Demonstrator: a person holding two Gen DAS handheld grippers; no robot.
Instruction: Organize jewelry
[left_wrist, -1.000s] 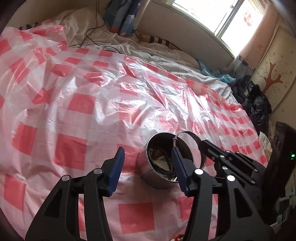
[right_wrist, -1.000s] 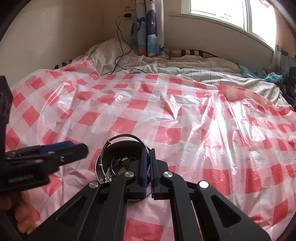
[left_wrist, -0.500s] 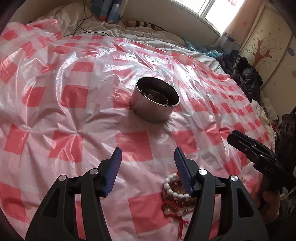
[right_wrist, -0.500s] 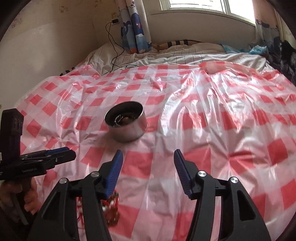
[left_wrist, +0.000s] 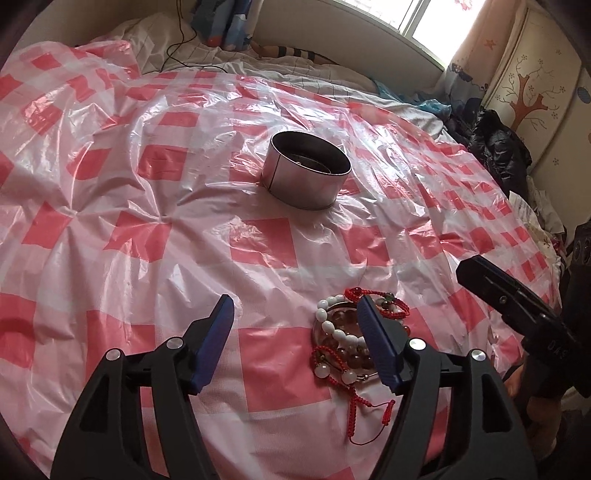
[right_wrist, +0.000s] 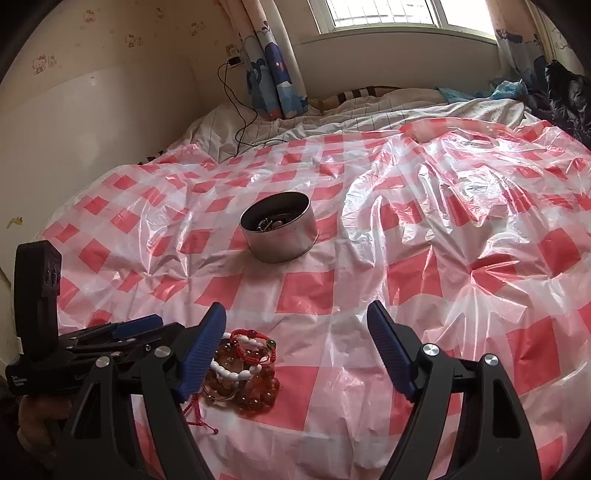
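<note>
A round metal tin (left_wrist: 306, 175) with jewelry inside stands on the red-and-white checked plastic sheet (left_wrist: 147, 229); it also shows in the right wrist view (right_wrist: 279, 232). A pile of bracelets (left_wrist: 343, 339), white beads, brown beads and red cord, lies near the front; in the right wrist view the pile (right_wrist: 243, 373) is at lower left. My left gripper (left_wrist: 295, 332) is open and empty, its right finger over the pile. My right gripper (right_wrist: 295, 347) is open and empty, its left finger beside the pile.
The sheet covers a bed. White bedding and a black cable (right_wrist: 236, 110) lie at the back by the wall. Dark clothes (left_wrist: 495, 147) are piled at the right. A window (right_wrist: 384, 14) is behind the bed.
Both grippers have pulled back from the tin toward the front. The right gripper went from shut over the tin to open. The bracelet pile has come into view.
</note>
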